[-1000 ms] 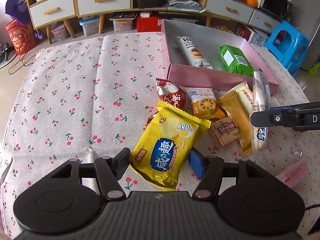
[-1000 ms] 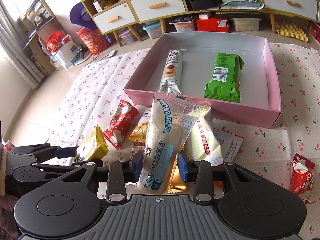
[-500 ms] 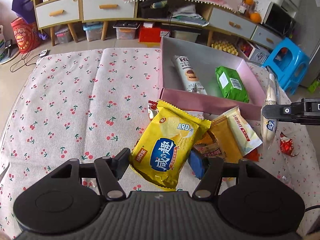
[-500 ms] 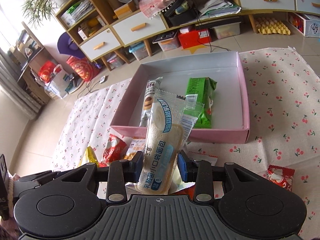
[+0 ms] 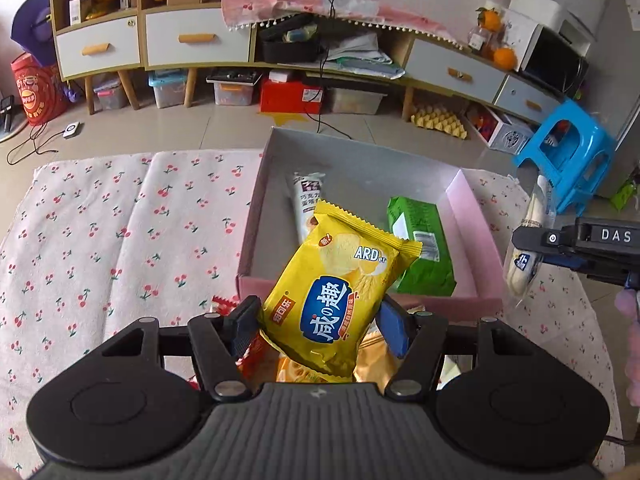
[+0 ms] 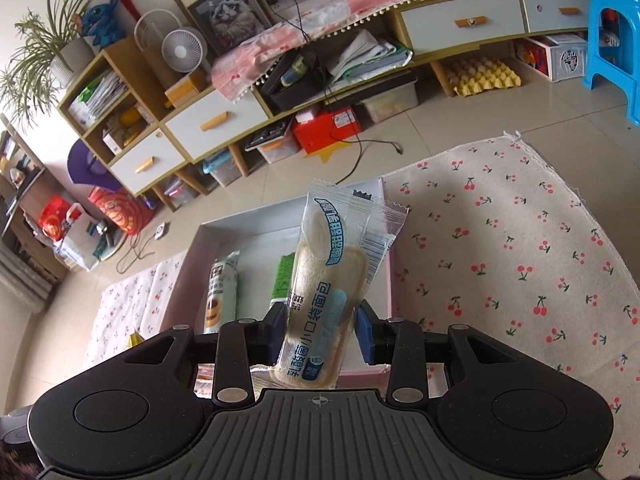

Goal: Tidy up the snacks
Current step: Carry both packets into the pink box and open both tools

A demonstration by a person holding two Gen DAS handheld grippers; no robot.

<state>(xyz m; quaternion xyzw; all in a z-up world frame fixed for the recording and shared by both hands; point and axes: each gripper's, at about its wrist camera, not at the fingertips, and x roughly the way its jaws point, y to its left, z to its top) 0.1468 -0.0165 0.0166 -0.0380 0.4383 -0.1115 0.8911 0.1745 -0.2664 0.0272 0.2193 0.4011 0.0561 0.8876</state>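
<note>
Both grippers grip snacks: left gripper [image 5: 316, 326] clamps the yellow chip bag [image 5: 336, 292], right gripper [image 6: 322, 336] pinches the bread packet [image 6: 324, 292]; the pink box [image 5: 248, 240] lies just ahead, below both.

Both views bright, even daylight, colours clear; strong fisheye bending at the edges, with the cabinet [image 5: 248, 40] curved and corners going dark. Soft shadows only, a faint grey one on the cherry cloth [image 6: 500, 240] in the right view. Glare on the clear bread wrapper [image 6: 340, 248] and a mild sheen on the yellow chip bag [image 5: 336, 292]; focus sharp, slight blur at far edges
</note>
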